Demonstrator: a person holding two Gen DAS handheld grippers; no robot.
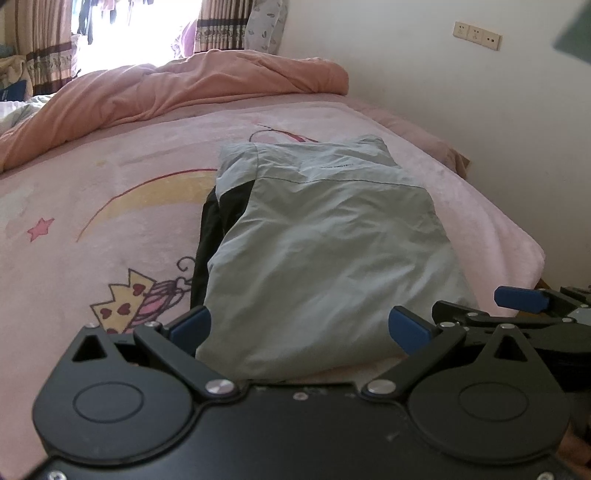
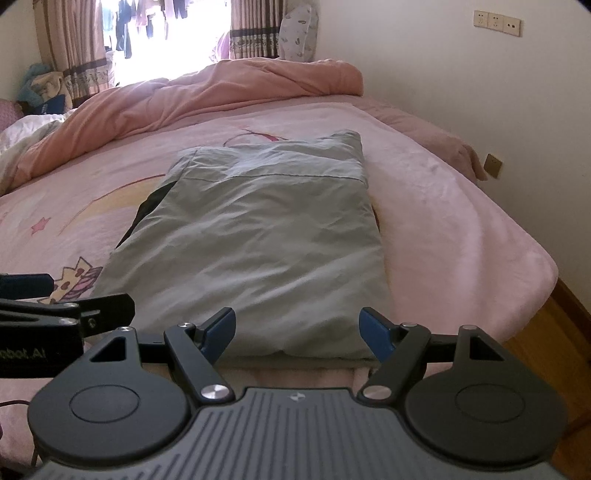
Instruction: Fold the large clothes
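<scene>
A light grey garment [image 1: 325, 251] with black side panels lies folded into a long rectangle on the pink bed; it also shows in the right wrist view [image 2: 258, 243]. My left gripper [image 1: 301, 328] is open, its blue pads on either side of the garment's near end, holding nothing. My right gripper [image 2: 297, 330] is open at the near edge of the garment, empty. The right gripper also shows at the right edge of the left wrist view [image 1: 524, 299], and the left gripper at the left edge of the right wrist view [image 2: 74, 314].
The pink cartoon blanket [image 1: 92, 206] covers the bed. A bunched salmon duvet [image 2: 221, 92] lies at the far end. The wall with sockets [image 2: 496, 22] runs along the right. The bed's right edge drops to a wooden floor [image 2: 554, 339].
</scene>
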